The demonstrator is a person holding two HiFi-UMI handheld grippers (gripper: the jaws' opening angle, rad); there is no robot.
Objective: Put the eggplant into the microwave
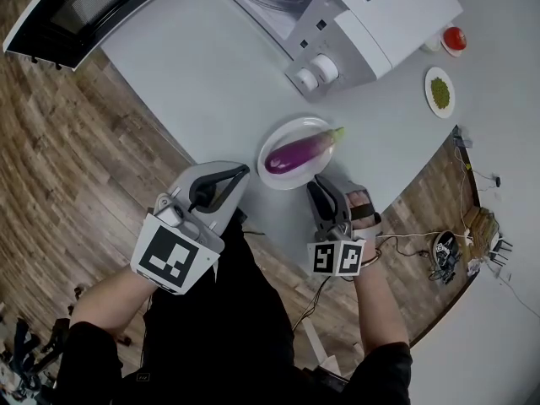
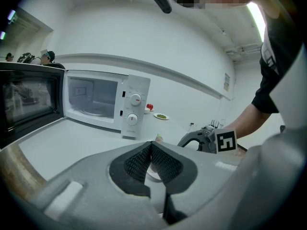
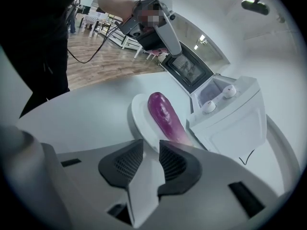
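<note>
Purple eggplant: lies lengthwise on an oval white plate, just in front of the microwave and near its knobs. The green stem end is turned toward the microwave, and neither tool touches it.
Door: stands wide open, on the side of the microwave away from the knobs. The cavity looks bare and ready, so by my reading only the pick-up and the carry are left.
Right gripper: sits on the side of the plate away from the microwave and points toward it. Its own view shows the jaws a little apart, with nothing between them except a glimpse of the plate's rim.
Eggplant to right gripper: straight ahead of the jaws and roughly in line with them — near, but apart. The blunt purple end is the closest part. The gap looks narrower than the eggplant, so I judge the jaws must spread wider before they can close on it.
Left gripper: held back, farther from the microwave than the plate and off toward the door side. Its pads are pressed together at the tips and carry nothing.
Why so: the right tool is lined up as the picker while the left seems only to wait — the plate keeps the eggplant from rolling on the white table.
</note>
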